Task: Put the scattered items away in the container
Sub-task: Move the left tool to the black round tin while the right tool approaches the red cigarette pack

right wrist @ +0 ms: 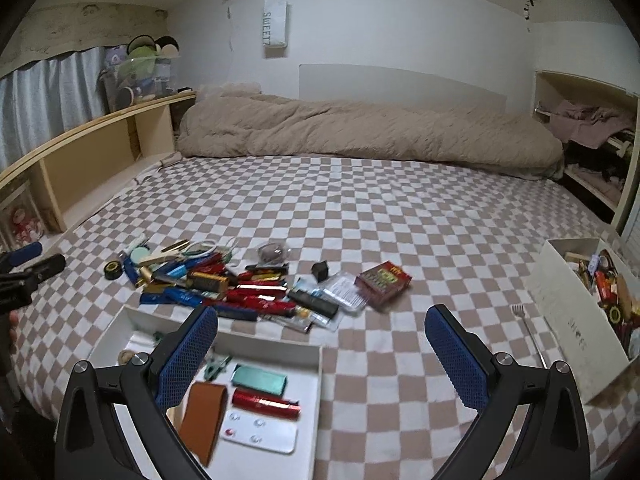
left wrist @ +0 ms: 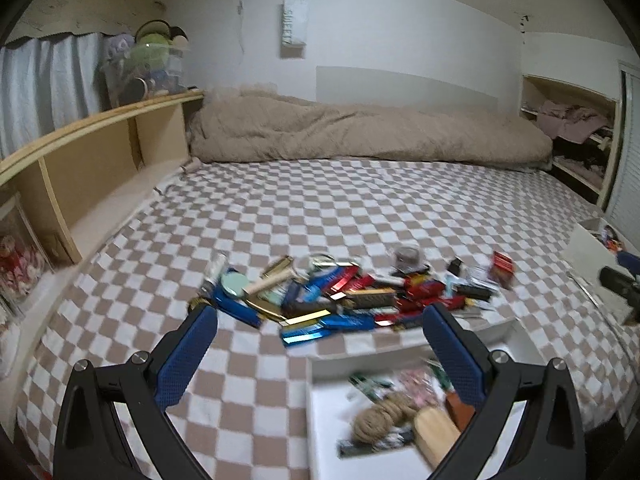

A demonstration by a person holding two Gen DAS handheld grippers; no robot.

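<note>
L gripper (left wrist: 320, 320) spread wide, nothing btwn its blue pads, hovering over the checkered bed sheet (right wrist: 400, 208). Just ahead: scattered pile of items (right wrist: 224, 284), mostly red and blue packets, w/ a black tape roll (right wrist: 113, 271) at its left edge. White tray (right wrist: 316, 392) sits near side of pile, holding a tan leather piece (right wrist: 202, 412), teal box, red packet. R gripper (right wrist: 320, 320) also spread, empty, above bare sheet. Red box (right wrist: 383, 281) right of pile. Far right, white shoebox (right wrist: 568, 320), prob. full of similar bits; view blurry there.
</note>
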